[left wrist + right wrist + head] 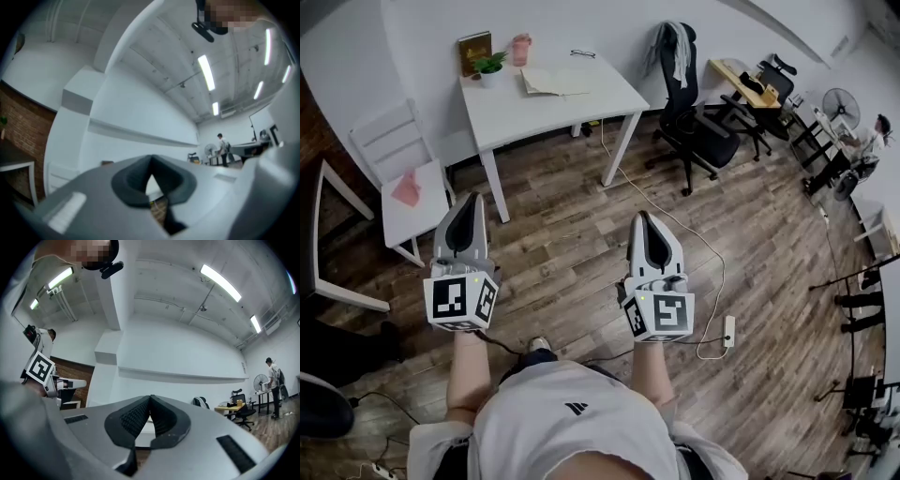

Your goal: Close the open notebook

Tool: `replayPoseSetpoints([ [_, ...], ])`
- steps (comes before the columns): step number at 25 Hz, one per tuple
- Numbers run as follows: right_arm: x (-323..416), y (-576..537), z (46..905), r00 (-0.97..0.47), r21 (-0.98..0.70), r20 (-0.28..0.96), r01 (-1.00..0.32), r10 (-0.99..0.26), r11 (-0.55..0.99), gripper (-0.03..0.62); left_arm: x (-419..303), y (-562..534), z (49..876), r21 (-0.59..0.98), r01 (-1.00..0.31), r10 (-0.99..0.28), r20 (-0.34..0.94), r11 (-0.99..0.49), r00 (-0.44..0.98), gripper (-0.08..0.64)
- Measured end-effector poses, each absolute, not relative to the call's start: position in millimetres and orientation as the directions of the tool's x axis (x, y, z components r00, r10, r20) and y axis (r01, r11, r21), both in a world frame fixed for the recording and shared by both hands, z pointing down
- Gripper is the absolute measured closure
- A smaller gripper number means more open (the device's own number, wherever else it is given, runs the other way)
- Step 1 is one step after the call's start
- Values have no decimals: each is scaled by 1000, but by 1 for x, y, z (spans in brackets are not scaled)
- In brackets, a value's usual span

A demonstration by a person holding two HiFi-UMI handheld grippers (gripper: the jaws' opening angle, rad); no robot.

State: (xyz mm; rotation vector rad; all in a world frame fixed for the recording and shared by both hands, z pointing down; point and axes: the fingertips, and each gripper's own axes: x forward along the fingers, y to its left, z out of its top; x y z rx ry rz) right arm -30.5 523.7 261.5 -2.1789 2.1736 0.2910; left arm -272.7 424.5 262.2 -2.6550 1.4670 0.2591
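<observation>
Shirt (572,412), white, fills the near edge of the head view; both forearms reach forward from it over the wood floor (572,234).

Far left: white chair (394,141) with a pink cloth (406,189) on its seat.

Left tool (470,197): held above the floor, just right of the chair, tip toward the bench. Left gripper view shows the dark pads meeting at the tip, fully closed, nothing between them.

Bench (534,117): white, at the far side, well apart from both tools. On it, left to right:
- brown book (474,52), upright at the far left corner
- small potted plant (490,66), just in front of the book
- pink cup (521,49)
- notebook (555,82), lying open, pages up, right of centre
- glasses (583,53), near the far right corner

Right tool (643,216): level with the left one and apart from it, also over the floor, tip toward the bench. Right gripper view shows the ribbed pads together at the tip, closed and empty.

Right of the bench: black office chair (698,131) with a grey garment (677,47) over its back. Power strip (728,330) on the floor, near right of the right tool. Fan (841,103) at the far right.
</observation>
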Motion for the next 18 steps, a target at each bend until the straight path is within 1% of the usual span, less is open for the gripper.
replayPoseSetpoints([
  [2,-22,524,264,25,119,-154,-992,-988,-43,597,-261,415,260,-3,-830,-813,-200,-557,546,551],
  [7,-7,512,263,51,85,-168,-994,-984,-66,597,-241,401,253,-37,-807,-783,-222,-589,582,551],
  [18,-24,463,268,28,41,-165,-999,-986,-36,597,-277,361,263,-31,-827,-806,-205,-561,555,551],
])
